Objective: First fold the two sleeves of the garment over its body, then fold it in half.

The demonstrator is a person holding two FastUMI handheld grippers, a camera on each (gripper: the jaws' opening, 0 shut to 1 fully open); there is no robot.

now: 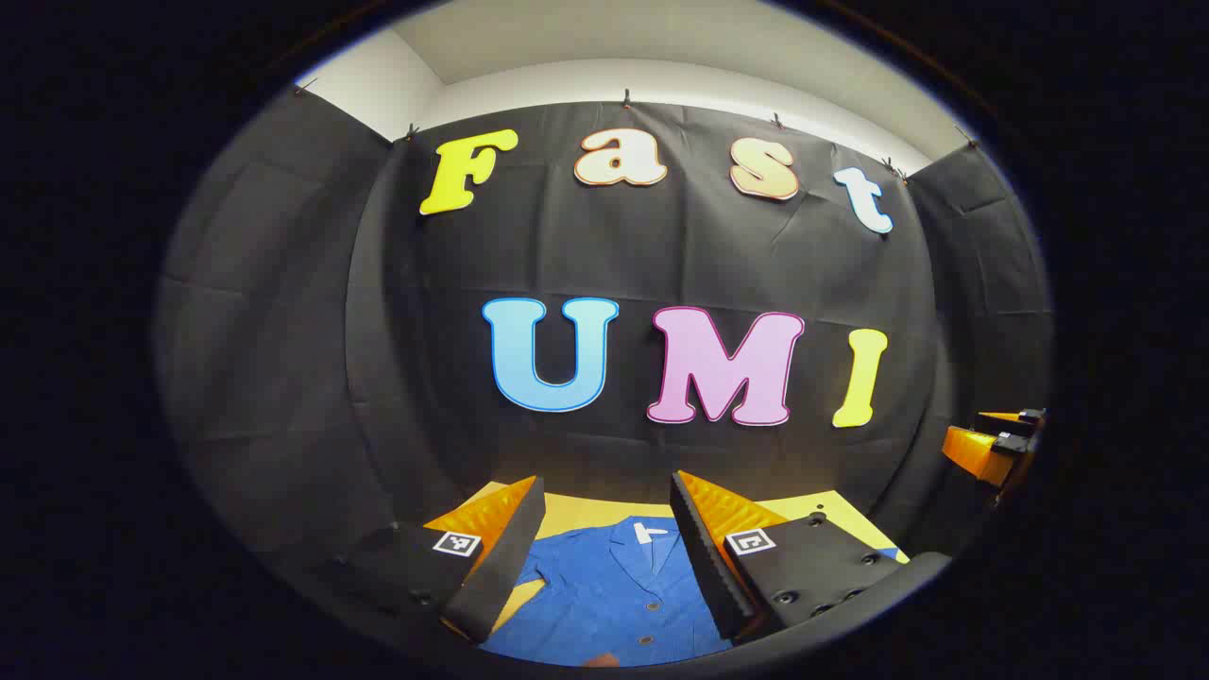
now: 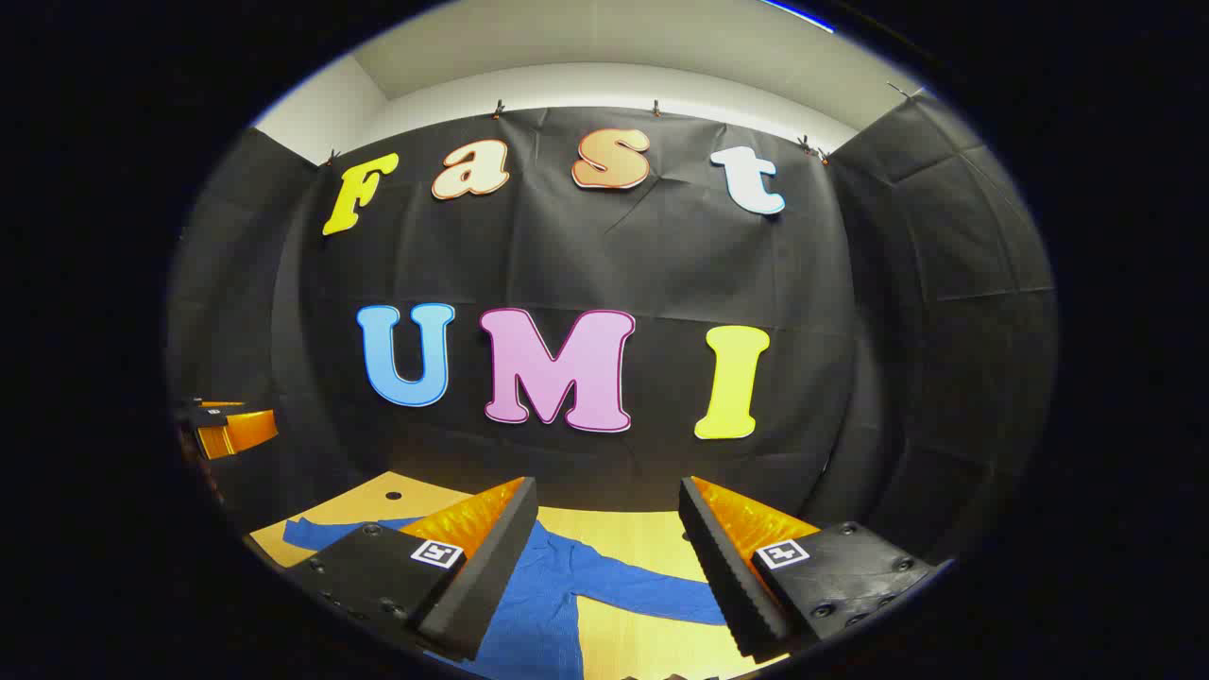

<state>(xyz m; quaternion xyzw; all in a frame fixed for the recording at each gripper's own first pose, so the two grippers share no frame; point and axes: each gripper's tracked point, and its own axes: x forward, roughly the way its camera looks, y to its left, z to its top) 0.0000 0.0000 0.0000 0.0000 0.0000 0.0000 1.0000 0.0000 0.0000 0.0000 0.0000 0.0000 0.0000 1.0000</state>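
Blue shirt [image 1: 604, 590] lies flat on the wooden bench [image 1: 576, 515], collar toward the back wall, one sleeve [image 2: 652, 595] spread out sideways. Left tool [image 1: 604, 548] held above the shirt body, jaws wide, gripping nothing. Right tool [image 2: 604, 557] above the sleeve area, jaws wide, apparently clear of the cloth.

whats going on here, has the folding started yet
A person holds a gripper in each hand above a blue button-up shirt lying flat on a wooden table. The left gripper hangs open over the collar and button placket; the right gripper hangs open over a sleeve spread out to the side. Neither touches the cloth, so the folding looks not yet started.
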